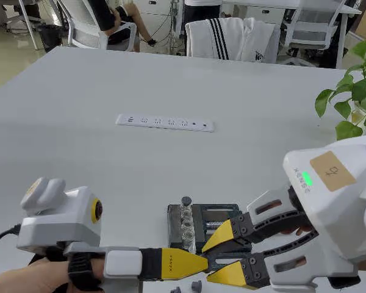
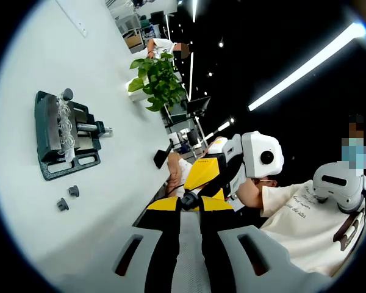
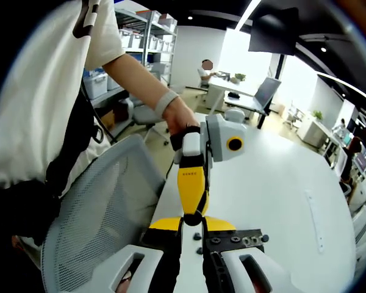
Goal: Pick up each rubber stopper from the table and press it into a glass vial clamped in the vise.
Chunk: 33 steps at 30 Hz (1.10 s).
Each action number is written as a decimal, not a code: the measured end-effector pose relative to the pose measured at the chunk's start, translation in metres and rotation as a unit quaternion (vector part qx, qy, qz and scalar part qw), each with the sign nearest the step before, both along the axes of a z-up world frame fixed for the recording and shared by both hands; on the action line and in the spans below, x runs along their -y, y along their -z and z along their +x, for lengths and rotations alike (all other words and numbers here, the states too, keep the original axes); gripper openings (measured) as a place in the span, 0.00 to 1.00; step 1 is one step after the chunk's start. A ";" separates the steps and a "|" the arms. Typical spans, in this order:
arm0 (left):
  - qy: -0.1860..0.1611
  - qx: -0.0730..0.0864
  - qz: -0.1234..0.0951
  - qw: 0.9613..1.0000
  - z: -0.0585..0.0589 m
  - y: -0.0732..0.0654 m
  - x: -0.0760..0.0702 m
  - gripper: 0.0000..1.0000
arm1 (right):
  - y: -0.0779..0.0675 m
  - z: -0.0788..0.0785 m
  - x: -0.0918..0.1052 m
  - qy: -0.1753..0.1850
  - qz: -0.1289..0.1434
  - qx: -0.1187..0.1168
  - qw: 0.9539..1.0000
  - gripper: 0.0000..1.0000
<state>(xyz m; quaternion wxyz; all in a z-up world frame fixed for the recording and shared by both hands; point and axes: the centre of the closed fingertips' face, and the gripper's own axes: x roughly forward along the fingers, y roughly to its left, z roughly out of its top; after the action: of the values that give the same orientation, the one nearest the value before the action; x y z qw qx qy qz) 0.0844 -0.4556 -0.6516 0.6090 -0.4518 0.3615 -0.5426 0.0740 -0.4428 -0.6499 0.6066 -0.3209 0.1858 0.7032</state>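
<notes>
Stopper [image 2: 189,200], small and dark, seems to be pinched at the tips of the left hand-held gripper [image 2: 190,206], whose jaws are pressed nearly together, though the spot is too cramped to be sure. The right hand-held gripper [image 1: 206,267] meets it head-on with its yellow jaws spread, one on each side of the left tip. Just beneath them, at the near edge of the desk [image 1: 110,159], lie two loose stoppers [image 1: 196,285], close together. Just beyond stands the dark vise [image 1: 216,213], a row of glass vials [image 1: 186,224] upright in its clamp; the far vial [image 1: 186,210] has a dark plug on top. Further up the desk lies a white power strip [image 1: 165,122]; a leafy plant [image 1: 357,91] stands at the right edge; chairs [image 1: 232,36] line the far side.
</notes>
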 end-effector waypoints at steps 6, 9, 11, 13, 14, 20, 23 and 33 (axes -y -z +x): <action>0.002 0.000 0.000 1.000 -0.001 -0.001 0.001 0.09 | 0.000 -0.001 -0.001 0.003 0.001 -0.008 1.000 0.08; 0.003 0.002 0.000 1.000 -0.002 -0.001 0.002 0.09 | 0.000 -0.002 0.000 0.001 0.000 -0.009 1.000 0.08; 0.001 0.000 -0.001 1.000 -0.002 -0.001 0.001 0.09 | -0.001 -0.002 0.000 0.001 0.001 -0.008 1.000 0.08; -0.001 -0.001 -0.003 1.000 -0.001 -0.002 0.001 0.09 | -0.002 -0.001 -0.001 0.002 0.002 -0.004 1.000 0.08; 0.000 0.000 -0.002 1.000 -0.002 -0.002 0.001 0.09 | -0.002 -0.001 -0.001 0.001 0.001 -0.006 1.000 0.08; -0.001 0.001 0.001 1.000 -0.001 -0.001 0.000 0.08 | -0.002 -0.002 -0.002 0.000 0.000 -0.008 1.000 0.08; -0.002 0.002 -0.003 1.000 -0.001 -0.001 -0.001 0.09 | -0.003 -0.003 -0.002 -0.002 0.001 -0.010 1.000 0.08; 0.003 0.003 0.000 1.000 -0.001 0.001 -0.003 0.08 | -0.002 -0.005 -0.001 -0.005 -0.001 -0.019 1.000 0.07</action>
<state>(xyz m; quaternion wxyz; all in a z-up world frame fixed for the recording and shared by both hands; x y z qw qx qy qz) 0.0833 -0.4529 -0.6527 0.6083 -0.4493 0.3608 -0.5458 0.0692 -0.4414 -0.6481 0.5991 -0.3092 0.1957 0.7122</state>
